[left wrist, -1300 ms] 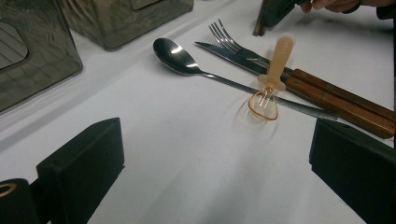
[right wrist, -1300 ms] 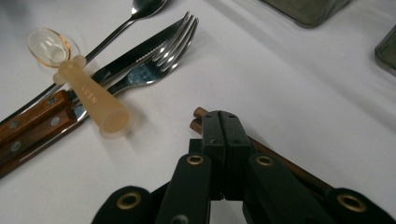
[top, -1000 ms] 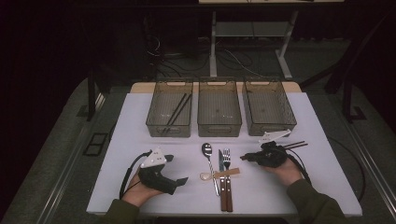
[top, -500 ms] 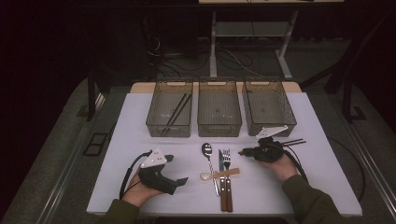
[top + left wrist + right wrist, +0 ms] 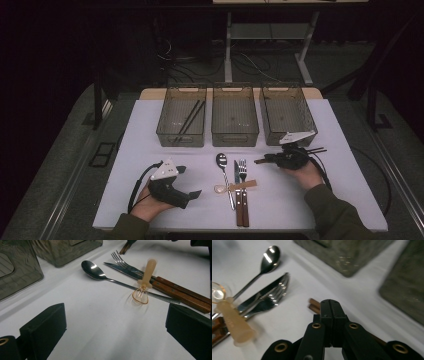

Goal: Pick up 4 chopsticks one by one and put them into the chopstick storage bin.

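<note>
Tabletop [image 5: 320, 205]: white-covered, carrying three bins along its far edge and cutlery near its middle.
Left gripper [image 5: 187, 181]: rested low on the tabletop at the near left, held in the left hand [image 5: 150, 205]; its jaws stood wide apart with nothing between them, aimed toward the cutlery.
Right gripper [image 5: 261, 161]: held in the right hand [image 5: 305, 172] just in front of the right bin [image 5: 286, 112]; its jaws were pressed together on a pair of brown chopsticks [image 5: 314, 305], whose ends stuck out past the jaw tips.
Metal spoon [image 5: 223, 167]: lay on the tabletop, bowl toward the bins, leftmost of the cutlery.
Knife [image 5: 236, 187]: wooden handle, just right of the spoon.
Fork [image 5: 243, 185]: wooden handle, touching the knife on its right.
Small plastic spoon [image 5: 145, 281]: pale, translucent, laid crosswise over the other three pieces.
Left bin [image 5: 182, 120]: held dark chopsticks [image 5: 189, 119] lying at a slant.
Middle bin [image 5: 235, 116]: contents could not be made out.
</note>
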### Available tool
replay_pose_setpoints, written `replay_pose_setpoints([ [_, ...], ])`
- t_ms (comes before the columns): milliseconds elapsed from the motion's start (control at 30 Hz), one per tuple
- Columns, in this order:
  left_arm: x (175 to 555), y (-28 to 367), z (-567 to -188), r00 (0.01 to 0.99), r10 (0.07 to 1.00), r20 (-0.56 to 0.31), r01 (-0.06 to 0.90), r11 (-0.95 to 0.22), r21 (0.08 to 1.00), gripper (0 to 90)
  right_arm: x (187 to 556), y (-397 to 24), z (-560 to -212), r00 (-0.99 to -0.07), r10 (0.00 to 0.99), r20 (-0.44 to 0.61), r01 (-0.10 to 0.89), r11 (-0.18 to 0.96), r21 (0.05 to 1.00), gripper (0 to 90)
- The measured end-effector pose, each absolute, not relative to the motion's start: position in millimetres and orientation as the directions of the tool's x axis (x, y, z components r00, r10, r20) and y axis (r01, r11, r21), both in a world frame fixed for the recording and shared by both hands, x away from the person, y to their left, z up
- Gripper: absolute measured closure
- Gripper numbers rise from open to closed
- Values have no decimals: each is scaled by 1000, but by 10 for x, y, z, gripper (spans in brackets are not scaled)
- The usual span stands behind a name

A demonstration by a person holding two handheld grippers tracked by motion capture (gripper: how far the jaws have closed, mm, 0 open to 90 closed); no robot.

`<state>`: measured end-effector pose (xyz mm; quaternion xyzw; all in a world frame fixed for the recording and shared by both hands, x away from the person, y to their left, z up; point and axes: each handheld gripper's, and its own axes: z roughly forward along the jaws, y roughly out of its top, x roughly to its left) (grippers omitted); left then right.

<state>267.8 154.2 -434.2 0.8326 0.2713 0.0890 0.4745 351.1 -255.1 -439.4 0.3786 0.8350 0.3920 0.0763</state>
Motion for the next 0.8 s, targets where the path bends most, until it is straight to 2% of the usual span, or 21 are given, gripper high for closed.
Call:
replay_pose_setpoints([
  [300, 2679, 1543, -4344, 836, 538, -110, 370, -404, 837, 20, 3501, -3084, -4296, -610, 785, 109, 617, 384, 687, 897],
  [467, 2680, 1543, -4345, 835, 538, -112, 371, -402, 837, 20, 3496, -3442, -4264, -523, 845, 111, 660, 320, 679, 897],
  [800, 2692, 1540, -4358, 835, 537, -118, 375, -400, 836, 20, 3674, -3853, -4279, -397, 914, 78, 712, 253, 655, 897],
])
